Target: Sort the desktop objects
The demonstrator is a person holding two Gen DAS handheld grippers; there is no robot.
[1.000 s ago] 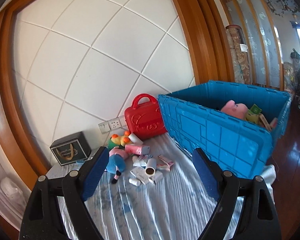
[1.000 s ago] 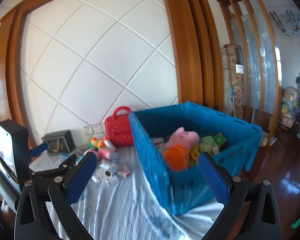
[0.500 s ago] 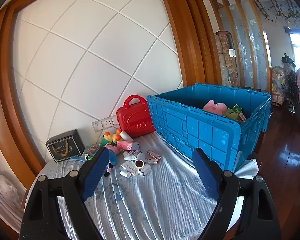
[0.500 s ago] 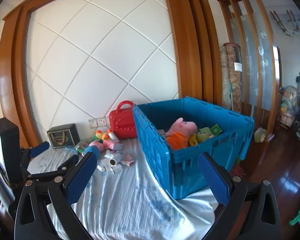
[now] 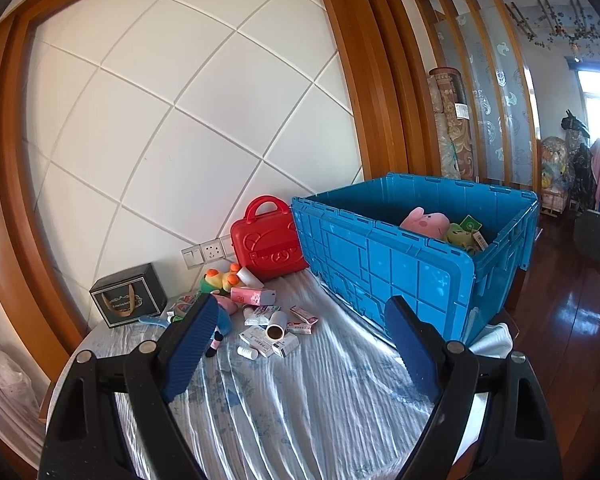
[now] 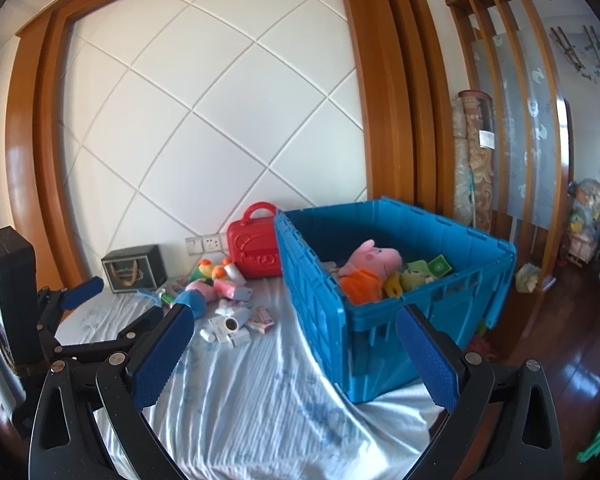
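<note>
On the bed sheet [image 5: 300, 400] sits a pile of small boxes [image 5: 270, 338] and toys, near a red case [image 5: 270, 246]. Right beside it, the blue bin [image 6: 400, 320] holds a pink pig [image 6: 374, 258]. Both the left gripper [image 5: 300, 344] and the right gripper [image 6: 296, 354] are spread wide, holding nothing.

Left gripper [image 5: 300, 344] and right gripper [image 6: 296, 354], both held level, jaws spread wide, nothing between them.
</note>
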